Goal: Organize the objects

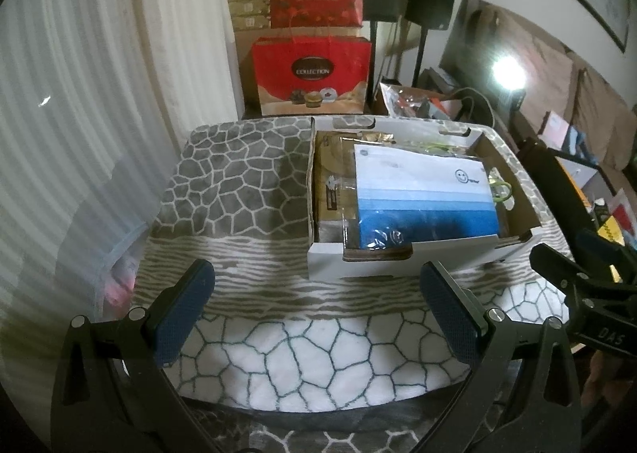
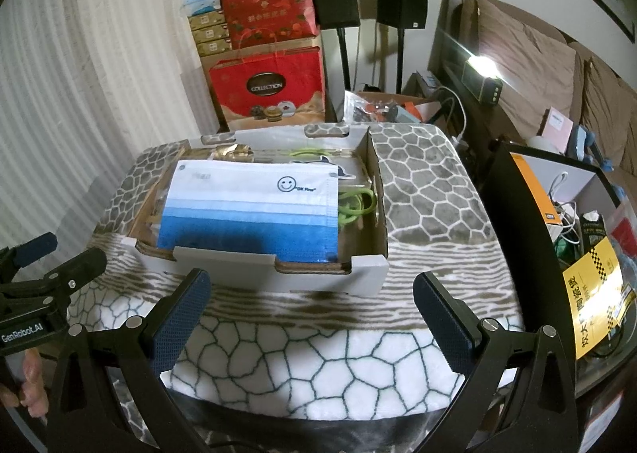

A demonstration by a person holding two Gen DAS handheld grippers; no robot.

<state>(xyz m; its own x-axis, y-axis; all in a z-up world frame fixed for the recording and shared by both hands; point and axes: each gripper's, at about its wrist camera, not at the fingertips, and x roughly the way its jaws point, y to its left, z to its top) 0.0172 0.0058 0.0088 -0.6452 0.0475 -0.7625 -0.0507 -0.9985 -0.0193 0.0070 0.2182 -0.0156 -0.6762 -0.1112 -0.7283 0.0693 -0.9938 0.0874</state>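
Note:
A shallow white cardboard box [image 1: 358, 267] [image 2: 318, 281] sits on a table covered by a stone-pattern blanket [image 1: 239, 182] [image 2: 430, 194]. A blue and white pack of face masks [image 1: 422, 194] [image 2: 254, 210] lies on top inside it, over brown packets [image 1: 330, 178] and green cords [image 2: 358, 202]. My left gripper [image 1: 318, 305] is open and empty, in front of the box and to its left. My right gripper [image 2: 314, 313] is open and empty, just in front of the box's near wall. The right gripper shows at the right edge of the left wrist view [image 1: 577, 281].
Red gift bags [image 1: 310, 74] [image 2: 270, 90] and stacked boxes stand behind the table by a white curtain [image 1: 99, 94]. Two black speakers on stands [image 2: 402, 2], a cluttered black shelf [image 2: 557, 222] and a bright lamp [image 1: 507, 72] are to the right.

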